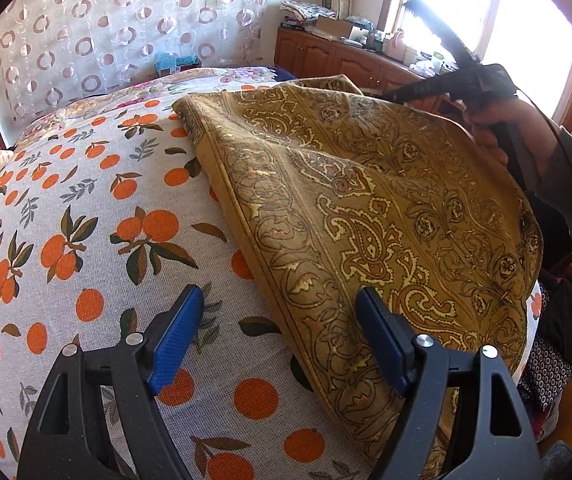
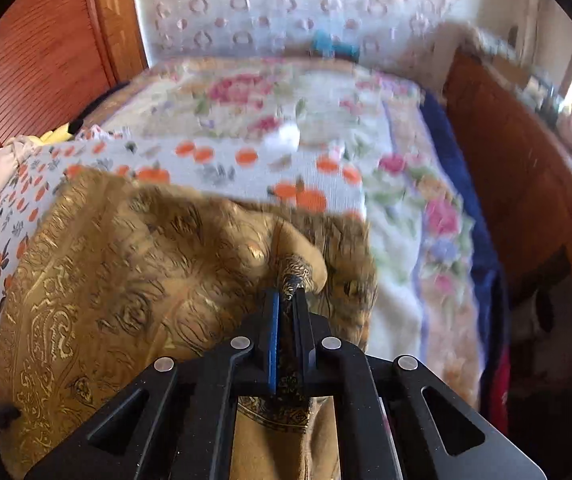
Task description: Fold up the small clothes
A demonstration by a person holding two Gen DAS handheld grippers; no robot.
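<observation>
Cloth: a mustard-yellow paisley cloth (image 1: 386, 208) lies spread over the near right part of the bed, its left edge running diagonally across the orange-print sheet and its far right side lifted off the bedding.
Pinched part: in the right wrist view a bunched fold of the cloth (image 2: 292, 280) pokes up between the two blue pads, and more fabric hangs beneath the tool.
Right gripper: the right gripper (image 2: 288, 300) has its jaws squeezed tight on that fold; in the left wrist view it (image 1: 462, 84) shows as a dark shape over the cloth's raised far edge.
Right hand: a hand (image 1: 498, 132) with a grey sleeve holds the right tool's handle beside the lifted edge.
Left gripper: the left gripper (image 1: 278, 300) hangs above the cloth's near left edge with its jaws wide apart and nothing between them; the left pad is over bare sheet, the right pad over the cloth's border.
Sheet: a white sheet (image 1: 86, 208) printed with oranges and leaves covers the near bed under the cloth.
Quilt: a floral quilt (image 2: 270, 92) lies further along the bed.
Surroundings: a circle-patterned curtain (image 1: 126, 20) hangs behind the bed, and a wooden cabinet (image 1: 326, 56) cluttered on top stands under a bright window.
</observation>
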